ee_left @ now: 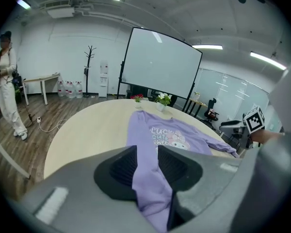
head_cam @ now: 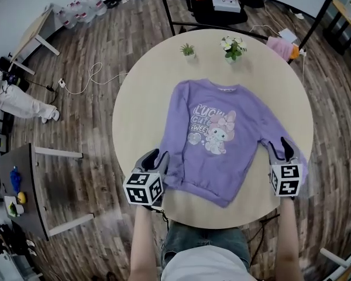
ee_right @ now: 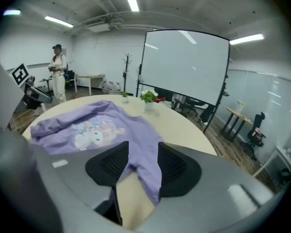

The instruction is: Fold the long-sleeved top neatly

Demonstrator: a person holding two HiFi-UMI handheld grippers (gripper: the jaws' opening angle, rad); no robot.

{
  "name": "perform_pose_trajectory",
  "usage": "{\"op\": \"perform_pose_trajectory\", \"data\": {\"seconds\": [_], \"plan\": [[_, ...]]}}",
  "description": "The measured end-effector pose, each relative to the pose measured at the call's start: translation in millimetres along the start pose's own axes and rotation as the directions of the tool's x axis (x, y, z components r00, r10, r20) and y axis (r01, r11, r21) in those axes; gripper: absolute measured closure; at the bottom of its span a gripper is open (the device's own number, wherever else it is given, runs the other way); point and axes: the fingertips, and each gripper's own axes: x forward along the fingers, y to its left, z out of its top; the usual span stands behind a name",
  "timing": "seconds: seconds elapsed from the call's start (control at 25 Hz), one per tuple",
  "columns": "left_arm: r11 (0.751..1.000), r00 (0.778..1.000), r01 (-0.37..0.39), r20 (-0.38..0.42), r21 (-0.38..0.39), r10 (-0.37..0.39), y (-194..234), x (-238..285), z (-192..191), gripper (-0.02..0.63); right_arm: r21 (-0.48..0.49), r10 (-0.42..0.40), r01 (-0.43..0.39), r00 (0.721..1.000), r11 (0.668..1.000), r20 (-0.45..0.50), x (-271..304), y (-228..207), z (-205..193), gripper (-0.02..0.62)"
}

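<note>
The long-sleeved top (head_cam: 216, 139) is lying face up in the middle of the round bench (head_cam: 140, 98). Its long axis is running from the collar at 12 o'clock to the hem at about 5 o'clock.

The left tool (head_cam: 157, 156) is sitting at the garment's 8 o'clock corner, pinching the cuff end of the left sleeve (head_cam: 176, 139). The right tool (head_cam: 281, 146) is waiting at 4 o'clock with its jaws spread. The right sleeve (head_cam: 278, 127) is lying between them, apparently not yet pressed.

Each hand is nearest its own sleeve, and the body is lying inward from both tools. The left sleeve looks ready to fold across toward 3 o'clock, while the right tool probably needs to close first.

At the bench's 12 o'clock edge, one small pot (head_cam: 188, 51) is holding a green plant and another pot (head_cam: 233, 47) is holding white flowers.
</note>
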Motion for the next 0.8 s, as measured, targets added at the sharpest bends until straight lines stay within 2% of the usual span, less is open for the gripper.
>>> {"op": "perform_pose_trajectory", "data": {"seconds": [0.16,0.32,0.44,0.6,0.8], "plan": [[1.0,1.0,-0.021,0.011,-0.02,0.021,28.5,-13.6,1.6,0.468,-0.056,0.166,-0.163,0.985,0.985,0.047,12.9,101.5,45.1,0.384],[0.999,0.999,-0.033,0.011,-0.04,0.034,51.9,-25.1,-1.9,0.468,-0.115,0.298,-0.292,0.954,0.949,0.031,17.9,188.2,61.2,0.385],[0.998,1.0,-0.031,0.001,-0.048,0.031,62.1,-30.4,-7.8,0.468,-0.108,0.377,-0.375,0.926,0.921,0.005,16.7,238.1,59.5,0.387],[0.997,1.0,-0.02,-0.012,-0.07,0.02,70.9,-31.3,-18.1,0.468,-0.093,0.48,-0.484,0.875,0.87,-0.06,14.8,295.8,45.5,0.388],[0.996,1.0,-0.003,-0.023,-0.087,0.001,79.2,-31.9,-26.9,0.468,-0.018,0.559,-0.566,0.818,0.824,-0.134,12.5,343.1,20.8,0.38]]}}
